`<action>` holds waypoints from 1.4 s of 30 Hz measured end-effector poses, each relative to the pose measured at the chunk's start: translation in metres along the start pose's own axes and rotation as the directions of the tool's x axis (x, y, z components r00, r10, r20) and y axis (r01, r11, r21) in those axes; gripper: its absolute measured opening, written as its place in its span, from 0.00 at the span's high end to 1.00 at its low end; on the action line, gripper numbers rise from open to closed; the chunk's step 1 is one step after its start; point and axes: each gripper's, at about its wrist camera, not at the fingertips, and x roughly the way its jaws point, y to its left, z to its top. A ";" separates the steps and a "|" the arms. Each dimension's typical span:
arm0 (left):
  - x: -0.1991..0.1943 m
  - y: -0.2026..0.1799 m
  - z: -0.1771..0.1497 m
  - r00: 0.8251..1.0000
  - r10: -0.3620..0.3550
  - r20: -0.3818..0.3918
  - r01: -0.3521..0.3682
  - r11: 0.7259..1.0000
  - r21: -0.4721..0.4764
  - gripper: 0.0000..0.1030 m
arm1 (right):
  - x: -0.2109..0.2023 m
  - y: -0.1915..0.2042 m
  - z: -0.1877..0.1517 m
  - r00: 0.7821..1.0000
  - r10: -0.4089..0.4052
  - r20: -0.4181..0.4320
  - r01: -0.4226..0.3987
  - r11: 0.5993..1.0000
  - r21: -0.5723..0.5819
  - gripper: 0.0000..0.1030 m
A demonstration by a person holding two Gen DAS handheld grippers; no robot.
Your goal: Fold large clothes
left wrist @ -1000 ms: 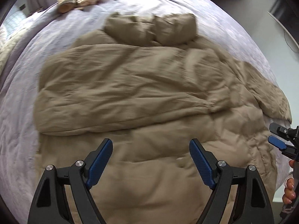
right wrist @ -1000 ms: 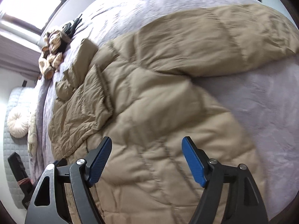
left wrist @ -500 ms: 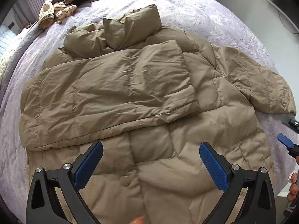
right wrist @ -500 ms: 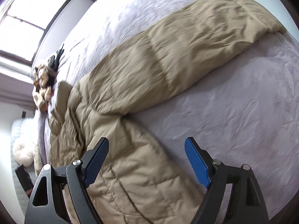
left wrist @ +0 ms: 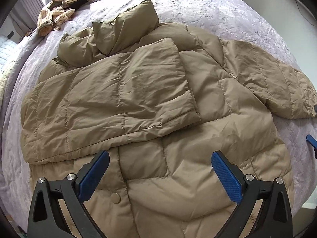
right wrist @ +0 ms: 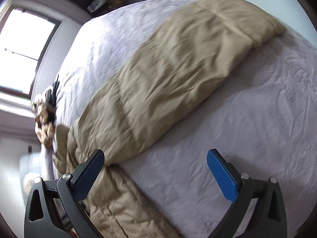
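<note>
A pale lilac quilted bedspread (left wrist: 227, 10) covers the bed, a window behind it. My left gripper (left wrist: 159, 175) hangs with jaws spread wide and empty over the hem of the tan quilted puffer jacket (left wrist: 178, 158). My right gripper (right wrist: 155, 175) has jaws opening, nothing between them, above the bedspread just beside the outstretched sleeve (right wrist: 178, 69). I judge that sleeve is next: I should pinch near the cuff, lift clear, and lay it across the chest. The jacket lies flat, one sleeve (left wrist: 111, 103) already folded over the front, collar (left wrist: 126, 25) puffed up. Striped beige clothing (left wrist: 59, 10) sits well apart.
</note>
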 end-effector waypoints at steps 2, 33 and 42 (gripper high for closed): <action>0.001 -0.003 0.002 1.000 0.004 -0.003 -0.004 1.000 0.001 0.00 | 0.004 -0.013 0.010 0.999 0.048 -0.003 -0.048 0.996 0.073 0.00; -0.018 0.009 0.013 0.996 -0.044 0.073 0.048 0.998 -0.050 0.00 | 0.040 -0.034 0.105 0.861 0.471 0.190 -0.505 0.757 0.414 0.92; -0.033 0.075 0.003 0.987 -0.019 0.157 0.039 0.992 -0.123 0.00 | 0.025 0.106 0.094 0.873 0.476 0.104 -0.481 0.877 0.024 0.92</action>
